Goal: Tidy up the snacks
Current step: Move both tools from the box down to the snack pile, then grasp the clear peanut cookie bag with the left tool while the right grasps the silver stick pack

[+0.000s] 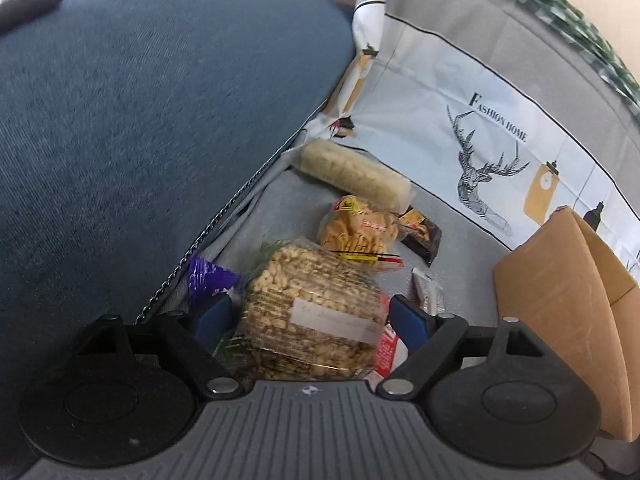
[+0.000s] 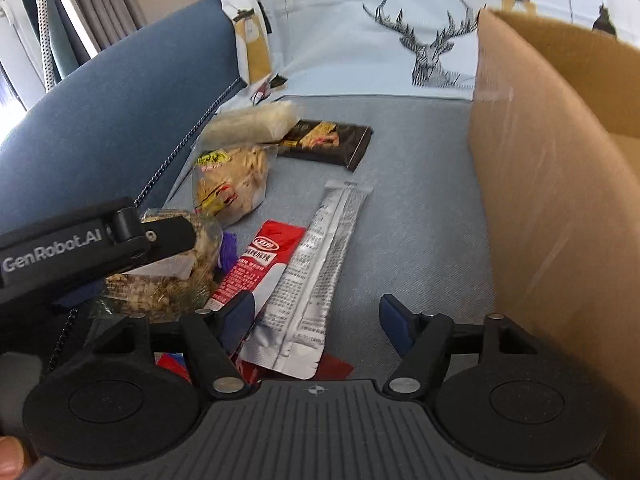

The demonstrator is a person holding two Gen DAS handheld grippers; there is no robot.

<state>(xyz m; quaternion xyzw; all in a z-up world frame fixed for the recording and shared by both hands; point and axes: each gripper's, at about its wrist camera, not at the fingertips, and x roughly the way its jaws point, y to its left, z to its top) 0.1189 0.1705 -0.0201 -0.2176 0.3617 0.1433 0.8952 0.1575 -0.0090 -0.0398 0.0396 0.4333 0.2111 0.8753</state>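
On the grey sofa seat [image 2: 420, 216], a blue cushion [image 1: 140, 120] walls off the left side and a pale cover [image 2: 340, 40] printed with a stag and the words "FASHION HOME" hangs across the back. An open cardboard box [image 2: 560, 200] stands at the right, its near wall close beside the right claw [image 2: 318, 318].

Snacks lie in a loose heap between cushion and box. Nearest the left claw [image 1: 316, 318] is a clear bag of puffed grain [image 1: 312, 312] with a white label too blurred to read; it sits between the spread blue fingers [image 1: 408, 320], and no pad is seen pressing it. The left claw's arm reads "GenRobot.AI" in the right view. A purple wrapper [image 1: 208, 284] lies tucked against the cushion.

Further back lie a roll of pale crackers [image 1: 356, 174], a yellow bag of chips [image 2: 232, 184] and a dark bar wrapper [image 2: 328, 142].

The right claw is spread over a silver sachet [image 2: 312, 276] and a red-and-white sachet [image 2: 256, 264], gripping neither; their small print is illegible.
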